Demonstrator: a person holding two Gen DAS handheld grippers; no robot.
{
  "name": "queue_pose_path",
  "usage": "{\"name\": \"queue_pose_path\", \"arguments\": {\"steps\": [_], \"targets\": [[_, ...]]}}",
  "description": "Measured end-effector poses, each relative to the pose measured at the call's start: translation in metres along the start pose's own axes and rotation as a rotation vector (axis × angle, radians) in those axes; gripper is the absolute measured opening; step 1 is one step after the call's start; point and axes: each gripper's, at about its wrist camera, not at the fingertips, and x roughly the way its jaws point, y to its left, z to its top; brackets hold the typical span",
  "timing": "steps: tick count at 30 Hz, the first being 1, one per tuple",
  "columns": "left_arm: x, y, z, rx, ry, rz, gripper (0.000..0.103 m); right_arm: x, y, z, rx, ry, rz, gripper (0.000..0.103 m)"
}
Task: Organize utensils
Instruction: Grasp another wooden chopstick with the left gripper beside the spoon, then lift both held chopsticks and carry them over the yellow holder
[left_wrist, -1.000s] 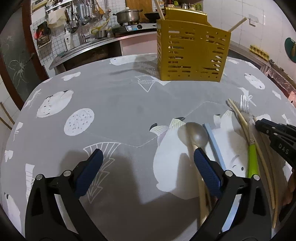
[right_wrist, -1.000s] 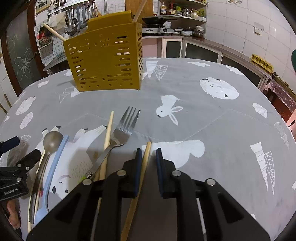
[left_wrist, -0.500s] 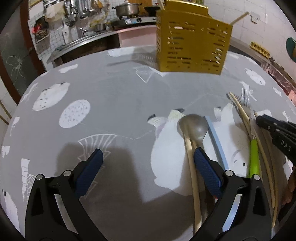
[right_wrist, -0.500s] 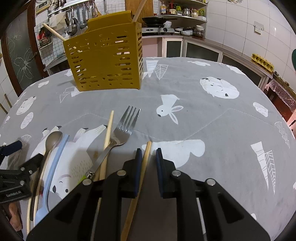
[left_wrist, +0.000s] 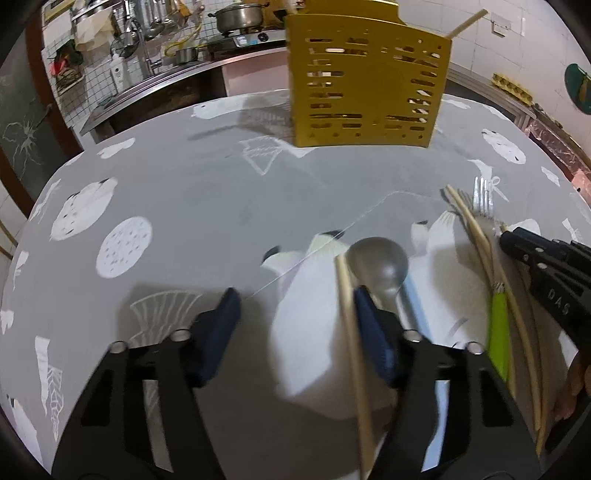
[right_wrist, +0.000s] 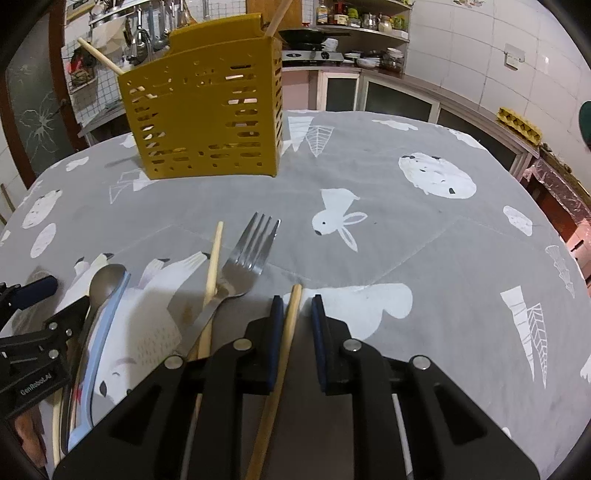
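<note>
My left gripper (left_wrist: 295, 314) hovers over the grey cloth, jaws closing. A pale chopstick (left_wrist: 349, 325) lies between them, close beside the right pad, and the left pad stands well apart from it. The metal spoon (left_wrist: 376, 258) lies just ahead of the right pad. My right gripper (right_wrist: 297, 317) is nearly closed around another chopstick (right_wrist: 291, 314), which rests against its left pad with a gap to the right pad. A fork (right_wrist: 251, 251) with a green handle (left_wrist: 498, 325) and a third chopstick (right_wrist: 214, 254) lie between the two grippers. The yellow slotted holder (left_wrist: 369, 85) stands at the back with chopsticks in it.
A light blue handle (right_wrist: 110, 317) lies beside the spoon. The printed grey tablecloth (left_wrist: 184, 184) covers a round table. Behind it run a kitchen counter with a pot (left_wrist: 240, 16) and hanging tools. A hand shows at the lower right edge of the left wrist view.
My left gripper has shifted right and forward toward the spoon, and its jaws have narrowed, so a chopstick now lies between them. The right gripper and its chopstick have stayed put.
</note>
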Motion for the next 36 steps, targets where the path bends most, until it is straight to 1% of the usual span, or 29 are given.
{"name": "queue_pose_path", "arguments": {"steps": [2, 3, 5, 6, 8, 10, 12, 17, 21, 26, 31, 36], "targets": [[0.003, -0.005, 0.006, -0.004, 0.013, 0.002, 0.048, 0.002, -0.002, 0.003, 0.022, 0.008, 0.002, 0.016], [0.004, -0.007, 0.008, -0.009, 0.022, 0.0, 0.045, 0.003, -0.003, 0.005, 0.037, 0.012, 0.006, 0.016], [0.004, -0.01, 0.011, -0.009, 0.035, -0.004, 0.035, 0.004, -0.003, 0.006, 0.048, 0.016, 0.003, 0.015], [0.004, -0.012, 0.011, -0.006, 0.04, -0.004, 0.033, 0.004, -0.003, 0.006, 0.045, 0.014, -0.003, 0.013], [0.004, -0.015, 0.012, -0.002, 0.041, -0.001, 0.026, 0.004, -0.001, 0.006, 0.039, 0.009, -0.014, 0.011], [0.004, -0.016, 0.012, -0.001, 0.037, -0.009, 0.024, 0.004, -0.001, 0.006, 0.039, 0.007, -0.017, 0.007], [0.003, -0.012, 0.01, -0.009, 0.025, -0.017, 0.021, 0.004, -0.002, 0.005, 0.044, 0.003, -0.015, 0.007], [0.003, -0.006, 0.01, -0.033, 0.009, -0.027, 0.007, -0.001, -0.004, 0.004, 0.058, -0.014, -0.01, 0.006], [0.003, 0.001, 0.01, -0.059, -0.002, -0.059, 0.006, -0.008, -0.005, 0.005, 0.061, -0.049, -0.013, 0.006], [0.0, 0.006, 0.01, -0.075, -0.019, -0.078, 0.005, -0.02, -0.01, 0.007, 0.079, -0.1, -0.01, 0.006], [-0.017, 0.016, 0.014, -0.106, -0.093, -0.08, 0.005, -0.034, -0.016, 0.01, 0.096, -0.165, 0.013, 0.006], [-0.039, 0.025, 0.018, -0.133, -0.166, -0.092, 0.005, -0.053, -0.012, 0.013, 0.085, -0.229, 0.032, 0.005]]}}
